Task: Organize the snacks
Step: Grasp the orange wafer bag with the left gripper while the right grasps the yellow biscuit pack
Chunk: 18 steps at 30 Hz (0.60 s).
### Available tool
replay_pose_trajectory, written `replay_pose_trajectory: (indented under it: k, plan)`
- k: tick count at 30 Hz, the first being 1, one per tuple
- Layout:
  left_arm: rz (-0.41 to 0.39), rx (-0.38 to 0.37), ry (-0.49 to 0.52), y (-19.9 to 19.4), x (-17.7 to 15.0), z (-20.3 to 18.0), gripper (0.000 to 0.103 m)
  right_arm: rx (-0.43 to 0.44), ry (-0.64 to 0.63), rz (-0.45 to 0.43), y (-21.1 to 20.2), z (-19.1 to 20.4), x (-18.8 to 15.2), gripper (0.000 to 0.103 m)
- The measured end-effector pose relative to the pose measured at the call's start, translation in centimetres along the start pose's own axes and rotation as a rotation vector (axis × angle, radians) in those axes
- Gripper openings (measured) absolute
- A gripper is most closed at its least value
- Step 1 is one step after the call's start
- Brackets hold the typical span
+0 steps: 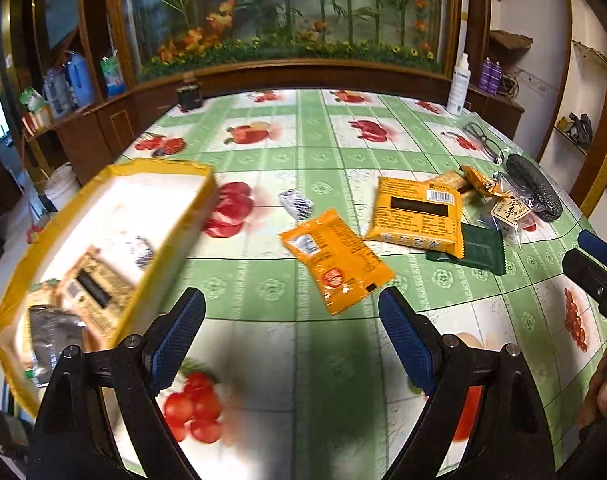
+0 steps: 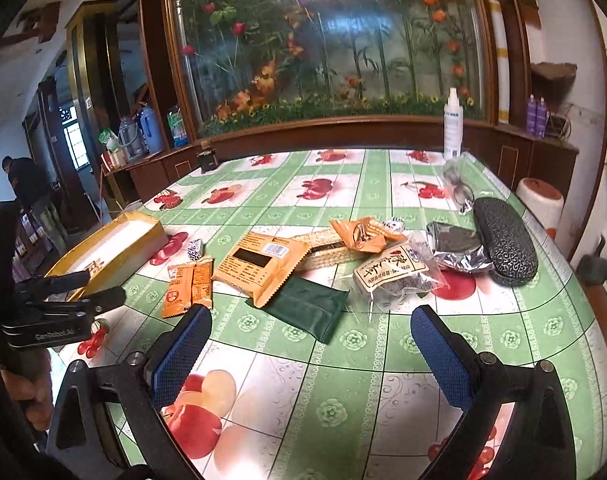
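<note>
A: Status?

B: I see both grippers empty over the bench: left gripper jaws wide apart, right gripper jaws apart too. The yellow tray is my landmark. The small orange packet lies flat just right of it, apart from the pile further right.

A: Handling?

B: Probably light, crinkly, slippery film. I'd pinch a sealed end, not the soft middle.
</note>
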State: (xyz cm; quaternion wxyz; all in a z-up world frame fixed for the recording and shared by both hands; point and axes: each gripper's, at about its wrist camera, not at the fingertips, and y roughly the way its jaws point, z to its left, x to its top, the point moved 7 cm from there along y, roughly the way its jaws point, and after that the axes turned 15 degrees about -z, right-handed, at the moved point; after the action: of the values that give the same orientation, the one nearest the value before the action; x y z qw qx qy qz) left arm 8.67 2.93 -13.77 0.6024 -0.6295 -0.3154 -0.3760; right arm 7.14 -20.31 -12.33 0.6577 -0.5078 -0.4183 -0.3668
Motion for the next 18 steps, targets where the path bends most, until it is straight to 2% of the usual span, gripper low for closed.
replay_pose_trajectory:
  k: [2, 6, 12, 14, 18]
  plan:
    - [0.028, -0.014, 0.001, 1.1, -0.1, -0.8, 0.089, 0.030, 0.012, 0.026, 0.8, -0.1, -0.2, 0.101]
    - [0.105, -0.028, -0.019, 3.8, -0.4, -1.8, 0.089, 0.147, -0.007, 0.076, 3.7, 0.9, 0.6, 0.101]
    - [0.174, -0.022, -0.065, 6.3, -1.0, -1.3, 0.089, 0.280, -0.227, 0.148, 10.1, 4.5, 2.1, 0.099]
    - [0.192, -0.014, -0.081, 6.9, -1.3, -0.7, 0.089, 0.342, -0.291, 0.184, 11.6, 6.0, 1.6, 0.097]
    - [0.214, -0.028, -0.109, 7.7, -1.4, -0.1, 0.089, 0.414, -0.397, 0.241, 13.5, 8.2, -0.1, 0.094]
